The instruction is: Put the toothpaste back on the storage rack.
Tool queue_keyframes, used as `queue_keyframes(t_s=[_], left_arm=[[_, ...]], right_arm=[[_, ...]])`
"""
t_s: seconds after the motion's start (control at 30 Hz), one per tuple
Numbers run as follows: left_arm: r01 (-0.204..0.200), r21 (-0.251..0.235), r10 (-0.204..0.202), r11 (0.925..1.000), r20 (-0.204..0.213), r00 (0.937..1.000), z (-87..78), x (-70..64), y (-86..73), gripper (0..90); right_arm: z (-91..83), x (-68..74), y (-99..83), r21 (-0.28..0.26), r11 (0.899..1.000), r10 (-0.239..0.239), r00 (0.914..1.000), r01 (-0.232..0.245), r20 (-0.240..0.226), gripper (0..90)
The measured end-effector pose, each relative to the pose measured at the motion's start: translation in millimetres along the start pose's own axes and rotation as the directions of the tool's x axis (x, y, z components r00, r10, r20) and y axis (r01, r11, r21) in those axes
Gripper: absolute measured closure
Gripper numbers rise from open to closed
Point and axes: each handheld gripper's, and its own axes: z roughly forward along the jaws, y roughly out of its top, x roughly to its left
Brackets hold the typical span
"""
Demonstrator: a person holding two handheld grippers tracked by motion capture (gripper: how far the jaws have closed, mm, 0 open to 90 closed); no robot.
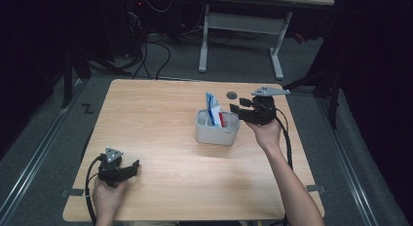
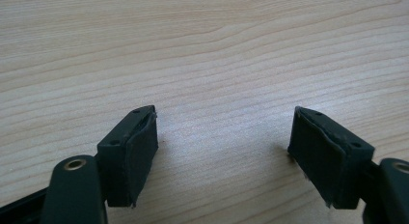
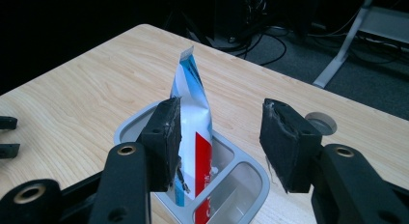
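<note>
Two grippers sit well apart over the wooden table (image 1: 160, 119). The right gripper (image 3: 219, 142) hovers just above the grey holder (image 1: 217, 128), its jaws spread wide with nothing between them. A toothpaste tube (image 3: 195, 118) stands upright in that holder, leaning close to one jaw pad. The left gripper (image 2: 224, 151) rests low near the table's front left corner, jaws likewise apart over bare wood.
</note>
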Motion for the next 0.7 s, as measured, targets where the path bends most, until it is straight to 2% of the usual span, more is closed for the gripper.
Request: queue_keyframes(t_s=[0.37,0.5,0.7], left_arm=[[-0.001,0.002,0.001,1.0000,0.000,1.0000,-0.1,-0.1,0.1,25.7],[0.000,0.000,0.000,1.0000,0.000,1.0000,0.0,0.0,0.0,25.8],[-0.002,0.001,0.002,1.0000,-0.001,1.0000,0.1,-0.3,0.1,25.7]], right_arm=[[-16.0,-3.2,0.2,-0.029,1.000,-0.007,0.9999,0.007,0.010,49.7],[-19.0,-5.1,-1.1,-0.017,1.000,0.004,0.9996,-0.004,0.026,50.0],[-26.1,-10.1,-5.3,-0.039,0.999,0.017,0.9993,-0.016,0.034,50.9]])
